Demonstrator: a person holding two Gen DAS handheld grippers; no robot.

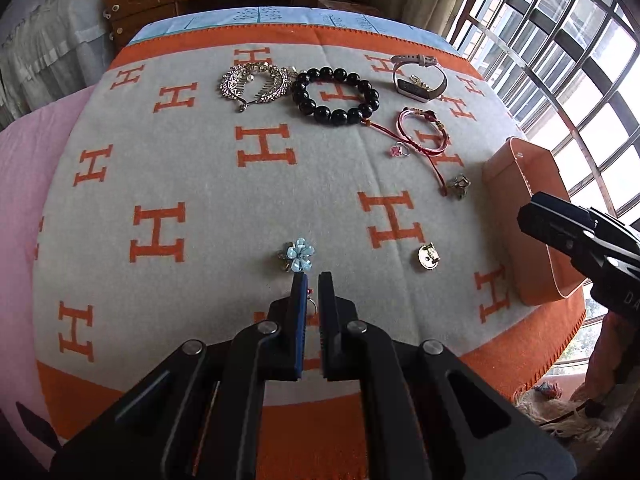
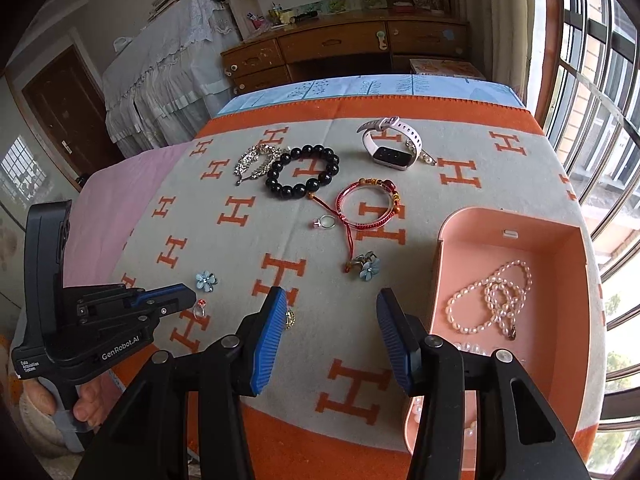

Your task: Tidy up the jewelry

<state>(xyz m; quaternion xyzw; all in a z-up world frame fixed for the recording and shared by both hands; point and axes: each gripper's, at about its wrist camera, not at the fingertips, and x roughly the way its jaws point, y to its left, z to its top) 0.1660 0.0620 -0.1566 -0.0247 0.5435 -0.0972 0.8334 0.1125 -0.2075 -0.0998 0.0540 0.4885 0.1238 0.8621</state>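
My left gripper (image 1: 312, 276) has its jaws nearly shut around a small red-stone ring (image 1: 311, 300); the right wrist view shows the ring (image 2: 200, 308) at its tip, resting on the blanket. A blue flower earring (image 1: 298, 254) lies just beyond it. My right gripper (image 2: 332, 300) is open and empty above the blanket, left of the pink box (image 2: 516, 236), which holds a pearl necklace (image 2: 492, 300). A gold piece (image 2: 290, 318) lies by its left finger. A black bead bracelet (image 2: 304, 172), red cord bracelet (image 2: 368, 208), pink-stone ring (image 2: 326, 222), watch (image 2: 392, 148), rhinestone comb (image 2: 256, 162) and second blue flower earring (image 2: 368, 266) lie beyond.
An orange and grey H-pattern blanket (image 2: 360, 384) covers the table. A pink sheet (image 2: 120, 204) lies to the left, a wooden dresser (image 2: 340, 48) stands behind, and barred windows (image 2: 592, 80) run along the right.
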